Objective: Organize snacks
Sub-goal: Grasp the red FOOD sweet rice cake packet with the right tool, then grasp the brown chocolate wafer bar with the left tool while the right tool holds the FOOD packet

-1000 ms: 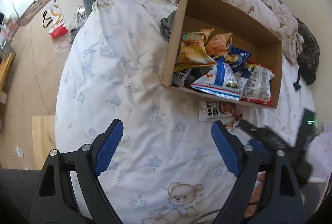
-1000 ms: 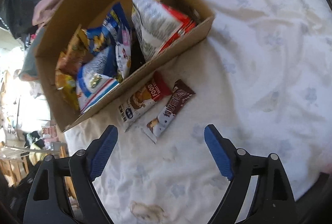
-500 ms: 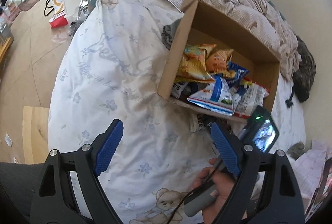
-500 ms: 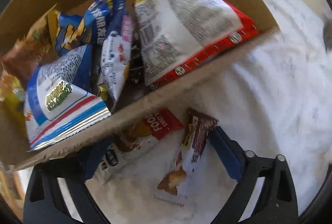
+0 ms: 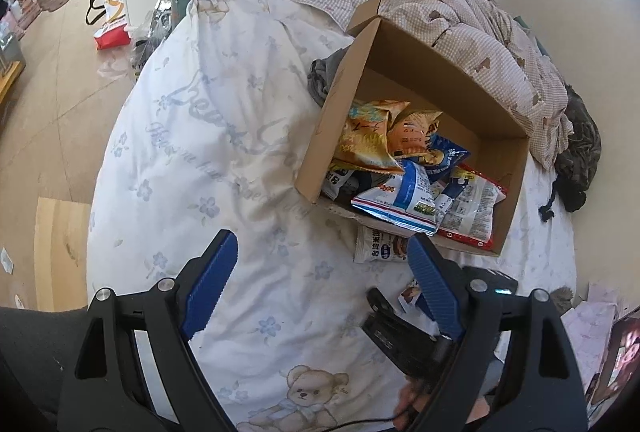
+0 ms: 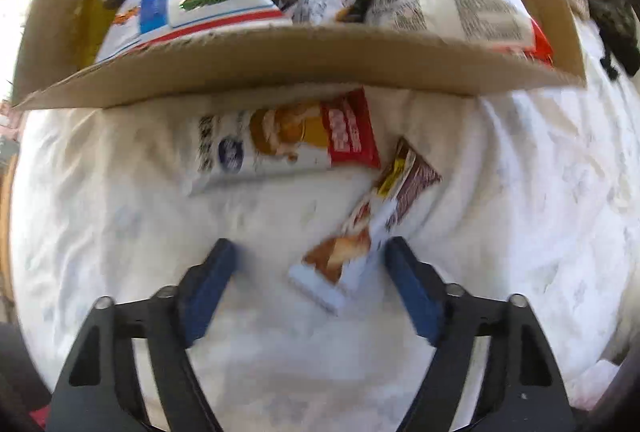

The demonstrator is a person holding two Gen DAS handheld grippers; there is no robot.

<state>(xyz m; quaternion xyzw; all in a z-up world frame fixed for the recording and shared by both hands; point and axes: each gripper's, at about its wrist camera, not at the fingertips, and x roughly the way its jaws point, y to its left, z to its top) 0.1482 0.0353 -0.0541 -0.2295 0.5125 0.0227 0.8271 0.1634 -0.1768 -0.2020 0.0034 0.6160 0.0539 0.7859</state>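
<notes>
With my right claw (image 6: 308, 264) spread wide and empty over the chocolate bar (image 6: 366, 232) on the bed, pickup is in hand; next, I judge, close and lift it into the box (image 6: 304, 59) ahead.

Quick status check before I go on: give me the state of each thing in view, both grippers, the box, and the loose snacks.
Left gripper: jaws open, empty, above the bedsheet.
Right gripper: jaws open, straddling the brown snack bar, not closed on it.
Brown-and-white snack bar: lying flat on the white floral bedsheet, outside the box.
Red-and-white snack packet: flat on the sheet, beside the box's near wall.
Brown cardboard box: open-topped, holding several snack bags.
</notes>
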